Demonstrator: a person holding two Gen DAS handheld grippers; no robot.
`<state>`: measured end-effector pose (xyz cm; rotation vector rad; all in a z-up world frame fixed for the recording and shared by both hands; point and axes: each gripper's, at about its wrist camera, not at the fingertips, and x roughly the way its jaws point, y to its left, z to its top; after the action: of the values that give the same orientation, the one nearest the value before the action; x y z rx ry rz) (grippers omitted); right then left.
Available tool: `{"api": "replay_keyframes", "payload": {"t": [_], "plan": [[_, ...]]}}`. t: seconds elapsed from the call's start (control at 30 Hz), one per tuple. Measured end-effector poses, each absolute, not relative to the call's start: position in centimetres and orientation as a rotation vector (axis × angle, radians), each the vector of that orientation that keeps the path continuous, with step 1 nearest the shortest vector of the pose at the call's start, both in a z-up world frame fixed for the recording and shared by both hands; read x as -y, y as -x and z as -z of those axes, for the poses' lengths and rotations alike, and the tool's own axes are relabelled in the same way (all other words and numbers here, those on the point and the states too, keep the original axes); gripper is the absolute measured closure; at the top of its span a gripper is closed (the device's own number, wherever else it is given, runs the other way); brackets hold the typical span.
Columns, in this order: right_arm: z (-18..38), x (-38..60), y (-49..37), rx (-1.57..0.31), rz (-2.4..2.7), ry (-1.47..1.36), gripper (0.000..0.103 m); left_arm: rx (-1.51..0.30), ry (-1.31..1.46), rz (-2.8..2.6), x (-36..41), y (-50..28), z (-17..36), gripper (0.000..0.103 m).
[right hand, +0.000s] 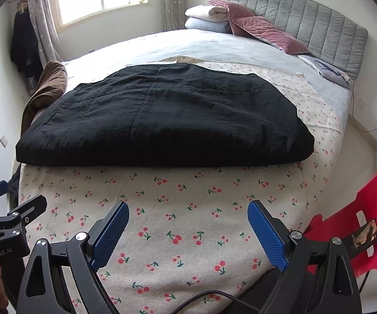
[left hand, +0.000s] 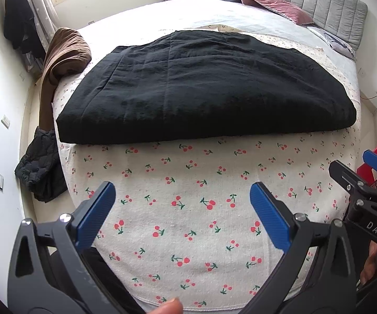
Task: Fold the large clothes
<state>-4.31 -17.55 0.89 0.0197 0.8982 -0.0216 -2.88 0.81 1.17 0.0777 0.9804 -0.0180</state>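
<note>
Black folded garment (left hand: 204,89) lay across the middle of the cherry-print sheet (left hand: 188,209); left tongs (left hand: 183,204) and right tongs (right hand: 188,222) hovered near the bed's foot edge, wide open, empty.

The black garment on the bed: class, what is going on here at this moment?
A person holds a two-finger gripper in each hand over a bed. The black garment lies folded into a broad rectangle on the cherry-print sheet, and nothing touches it. The left gripper and the right gripper both hang open and empty above the sheet, short of the garment's near edge. A brown cloth is heaped at the bed's left edge, and a red chair stands to the right.
</note>
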Motion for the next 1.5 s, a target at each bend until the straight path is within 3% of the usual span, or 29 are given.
{"api": "replay_keyframes", "payload": {"t": [1.5], "plan": [[-0.14, 16.75, 3.73, -0.92, -0.01, -0.005, 0.01, -0.995, -0.077, 0.002, -1.22, 2.42, -0.39, 0.001]]}}
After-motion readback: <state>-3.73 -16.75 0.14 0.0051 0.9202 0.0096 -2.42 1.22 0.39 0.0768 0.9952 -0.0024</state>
